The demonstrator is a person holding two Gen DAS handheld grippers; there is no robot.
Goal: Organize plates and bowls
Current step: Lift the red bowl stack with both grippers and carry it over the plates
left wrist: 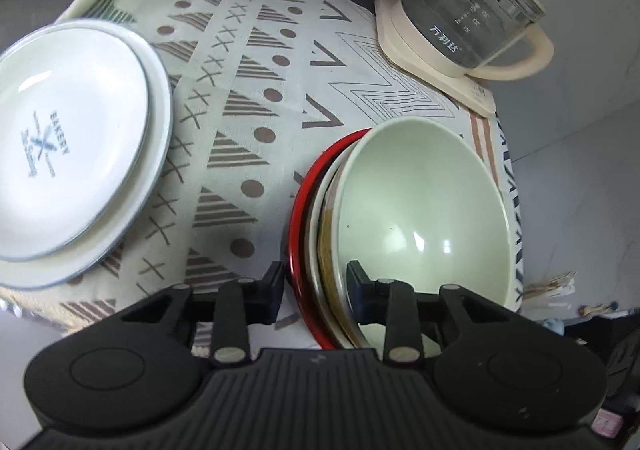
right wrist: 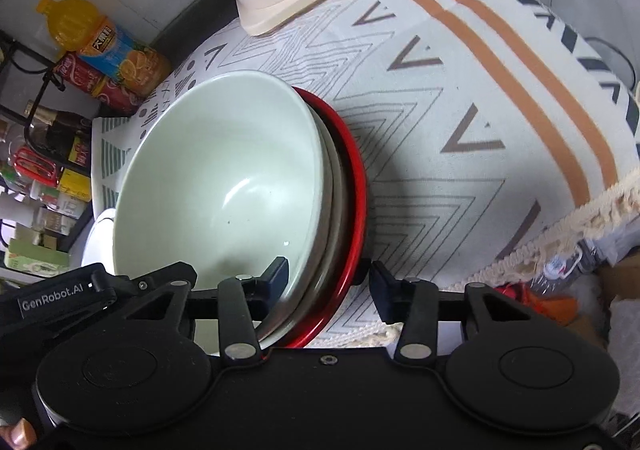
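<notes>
soft, even daylight fills both views, with small glints inside the green bowl (left wrist: 420, 209) and a dark shadow on the tablecloth (right wrist: 460, 121) beside it. fisheye bending curves the edges, and the white plates (left wrist: 76, 141) look slightly blurred.

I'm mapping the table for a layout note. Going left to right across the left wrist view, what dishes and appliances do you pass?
Stacked white plates → red-rimmed plate → pale green bowl nested over it → glass kettle on its cream base, farther back toward the right.
</notes>
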